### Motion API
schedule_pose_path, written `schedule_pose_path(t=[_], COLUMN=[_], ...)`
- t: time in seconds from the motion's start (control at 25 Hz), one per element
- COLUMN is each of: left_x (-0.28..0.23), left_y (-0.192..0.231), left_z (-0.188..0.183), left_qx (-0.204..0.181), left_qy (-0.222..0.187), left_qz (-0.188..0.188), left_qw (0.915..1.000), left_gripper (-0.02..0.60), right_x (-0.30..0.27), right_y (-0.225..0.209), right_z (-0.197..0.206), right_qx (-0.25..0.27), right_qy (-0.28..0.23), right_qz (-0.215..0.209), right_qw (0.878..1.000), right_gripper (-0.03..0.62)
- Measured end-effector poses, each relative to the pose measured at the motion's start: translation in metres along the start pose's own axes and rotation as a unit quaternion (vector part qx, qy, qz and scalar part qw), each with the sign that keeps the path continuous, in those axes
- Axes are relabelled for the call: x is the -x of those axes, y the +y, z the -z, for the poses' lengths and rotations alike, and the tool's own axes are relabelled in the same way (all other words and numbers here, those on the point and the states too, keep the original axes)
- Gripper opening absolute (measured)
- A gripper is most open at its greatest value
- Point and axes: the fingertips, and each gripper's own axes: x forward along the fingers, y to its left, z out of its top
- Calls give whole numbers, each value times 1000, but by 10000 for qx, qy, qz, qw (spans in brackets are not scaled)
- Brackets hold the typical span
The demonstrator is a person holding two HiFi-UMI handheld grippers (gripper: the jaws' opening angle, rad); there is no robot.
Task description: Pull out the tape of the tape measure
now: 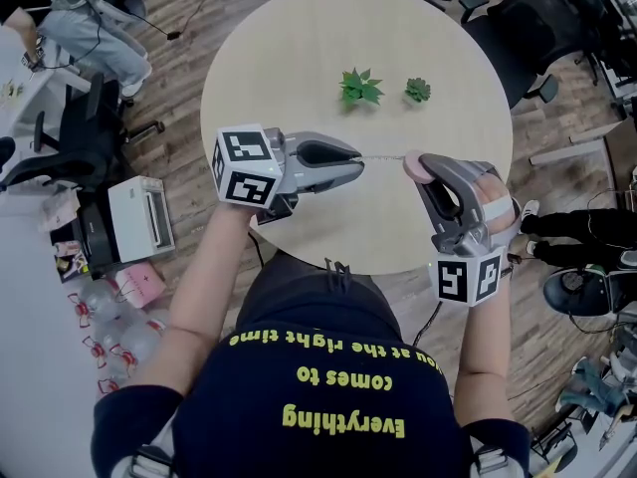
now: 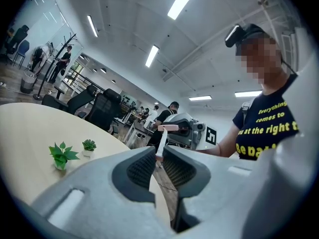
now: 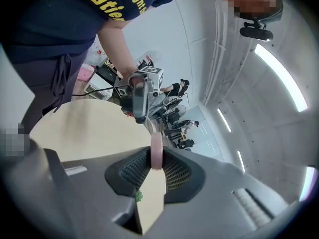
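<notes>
A small pink tape measure [image 1: 412,164] hangs above the near half of the round beige table [image 1: 289,48]. My right gripper [image 1: 421,168] is shut on its case, which stands edge-on between the pads [image 3: 156,152]. A thin strip of tape [image 1: 386,158] runs left from the case to my left gripper [image 1: 360,162]. That gripper is shut on the tape's end [image 2: 159,152]. In the left gripper view the tape rises from the jaws to the pink case [image 2: 168,128]. The grippers' tips face each other a short way apart.
Two small potted green plants [image 1: 359,87] [image 1: 417,90] stand on the table beyond the grippers. Black office chairs [image 1: 518,28] stand at the far right, and a white printer [image 1: 139,217] sits on the floor at the left. A seated person [image 1: 85,28] is at the top left.
</notes>
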Motion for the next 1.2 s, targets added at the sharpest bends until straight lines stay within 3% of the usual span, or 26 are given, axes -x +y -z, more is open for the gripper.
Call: schedule_pose_path(t=[0.36, 1.2], left_x=[-3, -8], left_y=[-5, -16], left_z=[-9, -15], left_qx=[-151, -199], left_qy=[27, -29], left_qz=[5, 113], left_qw=[9999, 9997], left_gripper=[51, 50], right_x=[-4, -5], right_y=[5, 3], right_z=[-3, -8], right_qx=[-91, -258], right_qy=[50, -104], right_qz=[-139, 94], right_qw=[9998, 9996], right_gripper=[84, 96])
